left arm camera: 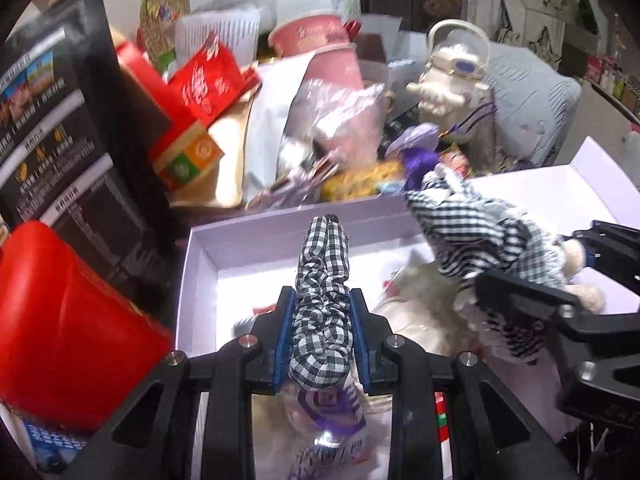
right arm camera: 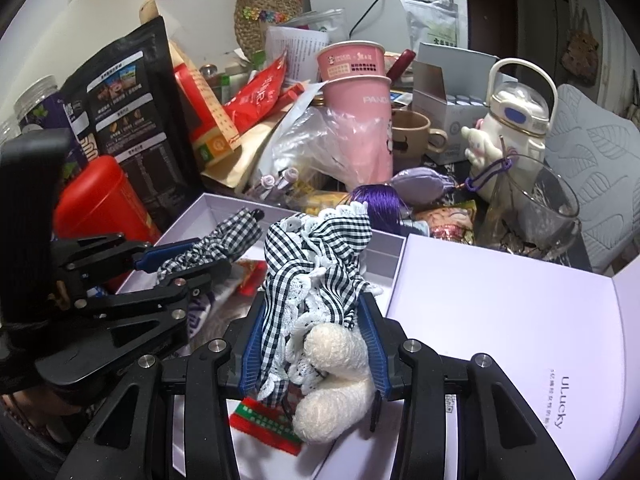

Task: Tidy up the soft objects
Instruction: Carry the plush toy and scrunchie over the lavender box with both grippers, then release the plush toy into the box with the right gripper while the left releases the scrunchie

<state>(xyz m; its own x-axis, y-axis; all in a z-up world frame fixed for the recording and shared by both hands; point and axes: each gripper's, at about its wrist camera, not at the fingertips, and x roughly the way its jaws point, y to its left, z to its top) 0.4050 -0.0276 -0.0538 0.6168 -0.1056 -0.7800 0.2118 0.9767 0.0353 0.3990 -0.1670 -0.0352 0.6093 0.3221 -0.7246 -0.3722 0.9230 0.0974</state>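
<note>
Two grippers each carry a soft thing over the open box [left arm camera: 200,256]. On the left gripper [left arm camera: 323,320], the jaws stand narrow, pinched tight on a checked scrunchie [left arm camera: 322,280] that sticks up between the blue pads [left arm camera: 285,336]. On the right gripper [right arm camera: 316,344], the jaws sit at a middling width, closed on a checked cloth toy [right arm camera: 312,272] with lace trim and a cream plush limb [right arm camera: 336,384] hanging toward the camera. Both loads hang above the box floor, where a few small packets [right arm camera: 250,272] already lie. Beside the box its lid [right arm camera: 500,320] lies flat. Around it the surface is crowded: pink cups [right arm camera: 356,92], a red canister [right arm camera: 100,200], a black bag [right arm camera: 128,104], a glass [right arm camera: 536,208].

Judging by this, the step in hand is placing. The next move calls for lowering each piece to the box floor, then parting the jaws without snagging the lace.
</note>
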